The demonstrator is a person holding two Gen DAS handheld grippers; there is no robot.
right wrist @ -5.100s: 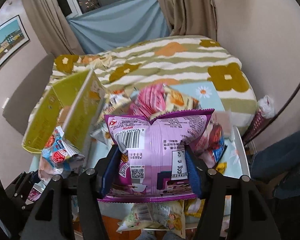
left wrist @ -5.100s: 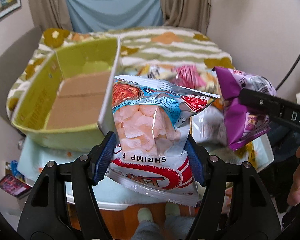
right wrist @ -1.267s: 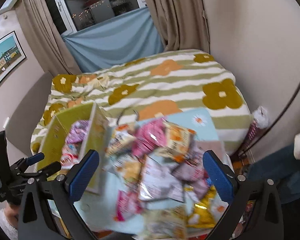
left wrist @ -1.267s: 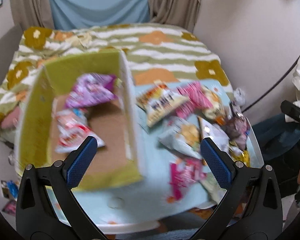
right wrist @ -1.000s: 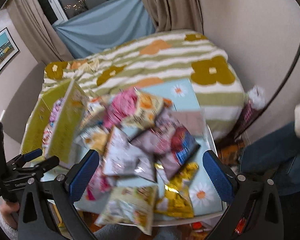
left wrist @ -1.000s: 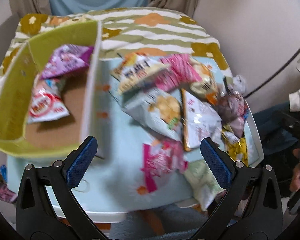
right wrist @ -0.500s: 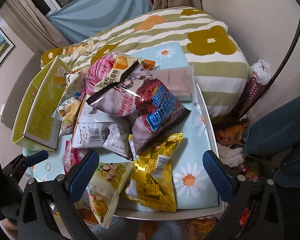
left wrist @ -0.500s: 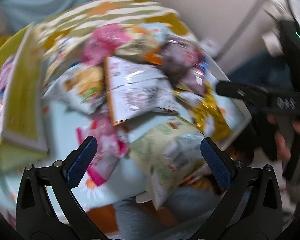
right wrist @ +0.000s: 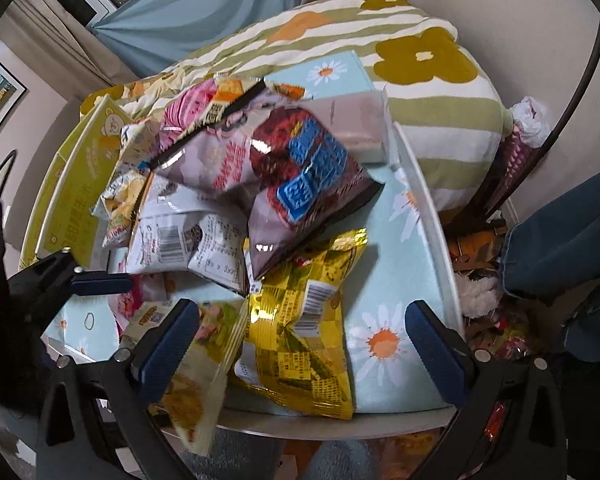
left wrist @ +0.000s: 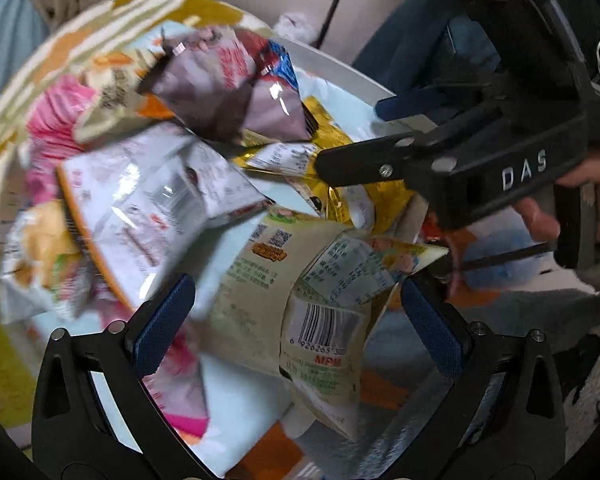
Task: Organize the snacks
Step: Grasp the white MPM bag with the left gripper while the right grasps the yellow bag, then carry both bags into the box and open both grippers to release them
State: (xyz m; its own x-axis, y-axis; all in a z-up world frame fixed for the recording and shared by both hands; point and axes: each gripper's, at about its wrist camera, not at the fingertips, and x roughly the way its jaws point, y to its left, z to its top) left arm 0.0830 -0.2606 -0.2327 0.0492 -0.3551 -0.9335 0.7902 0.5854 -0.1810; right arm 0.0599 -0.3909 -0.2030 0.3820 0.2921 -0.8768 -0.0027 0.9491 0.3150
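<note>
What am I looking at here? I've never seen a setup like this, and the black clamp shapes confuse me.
No robot: a person holds a two-finger tool in each hand, each with a wide-angle camera looking along its blue-padded fingers. The left tool, in the left camera's picture, is open around a pale green snack bag hanging off the table's near edge, not yet gripping it. The right tool, in the right camera's picture, is open over a yellow snack bag. Each tool also shows in the other's picture. More packets, including a brown snack bag, are piled on a daisy-print tablecloth, beside a yellow-green cardboard box. Nothing is held.
</note>
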